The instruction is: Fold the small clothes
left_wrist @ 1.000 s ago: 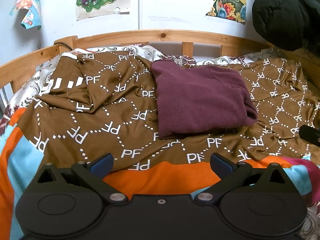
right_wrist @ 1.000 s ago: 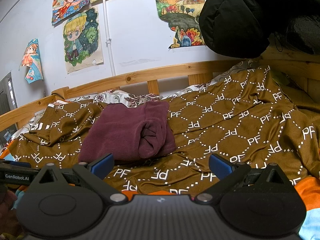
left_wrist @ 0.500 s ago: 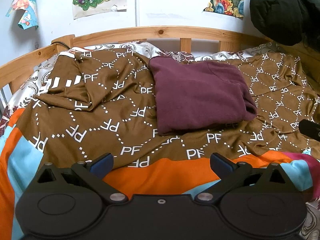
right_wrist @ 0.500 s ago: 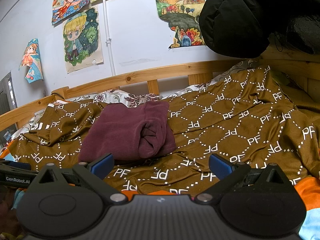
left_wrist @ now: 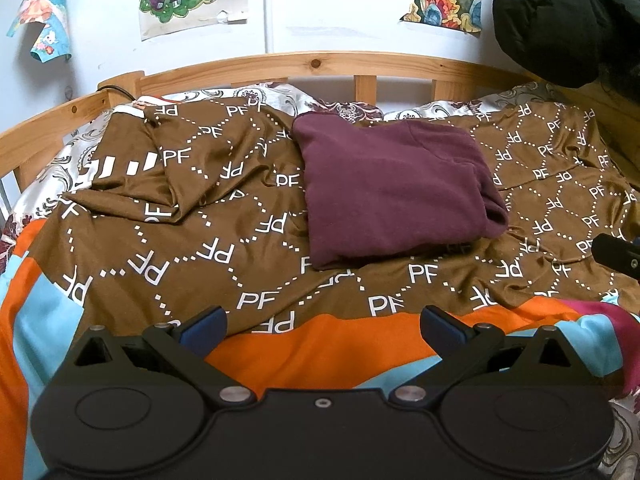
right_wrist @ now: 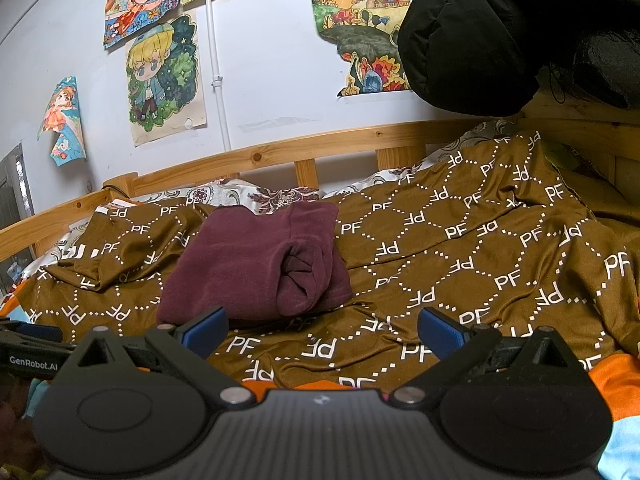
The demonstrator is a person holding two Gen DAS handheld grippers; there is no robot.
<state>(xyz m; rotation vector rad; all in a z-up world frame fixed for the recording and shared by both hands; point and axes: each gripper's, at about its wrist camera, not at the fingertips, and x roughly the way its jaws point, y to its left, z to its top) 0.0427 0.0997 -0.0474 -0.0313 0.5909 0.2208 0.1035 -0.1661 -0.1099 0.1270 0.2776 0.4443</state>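
A folded maroon garment lies on the brown "PF" patterned bedspread in the middle of the bed. It also shows in the right wrist view, with a rolled edge facing me. My left gripper is open and empty, held back over the near edge of the bed, apart from the garment. My right gripper is open and empty, just in front of the garment's near edge. The right gripper's tip shows at the right edge of the left wrist view.
A wooden bed rail runs along the back, against a white wall with drawings. A black jacket hangs at the upper right. An orange and light blue blanket lies along the near edge. The left gripper shows at the right wrist view's left edge.
The left gripper has drawn back and risen slightly, so the bed sits a little lower and farther in its view. The right gripper and the garment have not moved.
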